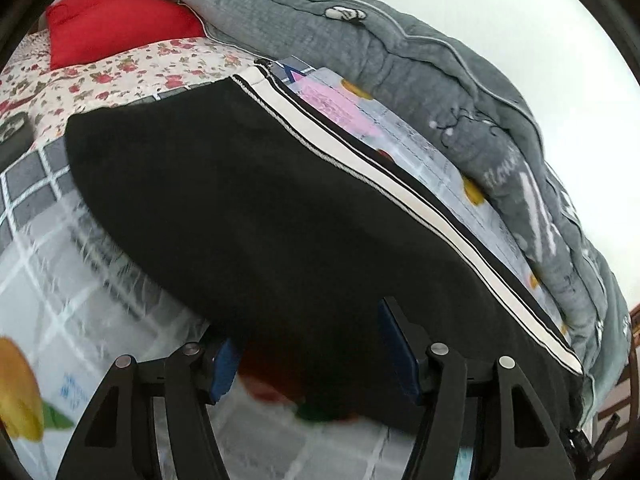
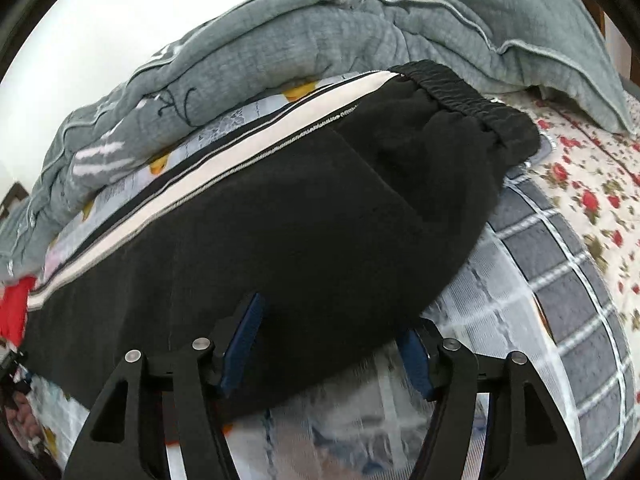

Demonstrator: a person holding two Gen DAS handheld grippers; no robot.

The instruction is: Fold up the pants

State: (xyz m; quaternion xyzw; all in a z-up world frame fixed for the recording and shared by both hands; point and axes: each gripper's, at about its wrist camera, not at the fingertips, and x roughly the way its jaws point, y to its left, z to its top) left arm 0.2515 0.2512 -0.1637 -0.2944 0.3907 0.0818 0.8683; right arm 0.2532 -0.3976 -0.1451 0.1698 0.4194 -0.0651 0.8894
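Black pants (image 1: 248, 200) with a white side stripe (image 1: 360, 172) lie flat on the bed, doubled lengthwise, stripe along the far edge. Their elastic waistband (image 2: 460, 92) shows in the right wrist view at the upper right. My left gripper (image 1: 312, 360) hangs over the pants' near edge. Its blue pads (image 1: 400, 348) stand well apart, with the hem between them and nothing pinched. My right gripper (image 2: 330, 354) is likewise open, straddling the near edge of the pants (image 2: 300, 220) below the waist end. Its blue pads (image 2: 244, 344) are apart and clear of the cloth.
A bunched grey quilt (image 1: 400, 48) lies along the far side of the pants. A red pillow (image 1: 116, 20) sits on the floral sheet (image 1: 132, 68). A grey plaid blanket (image 2: 560, 260) with fruit prints covers the near bed. A dark object (image 1: 12, 136) rests at the left.
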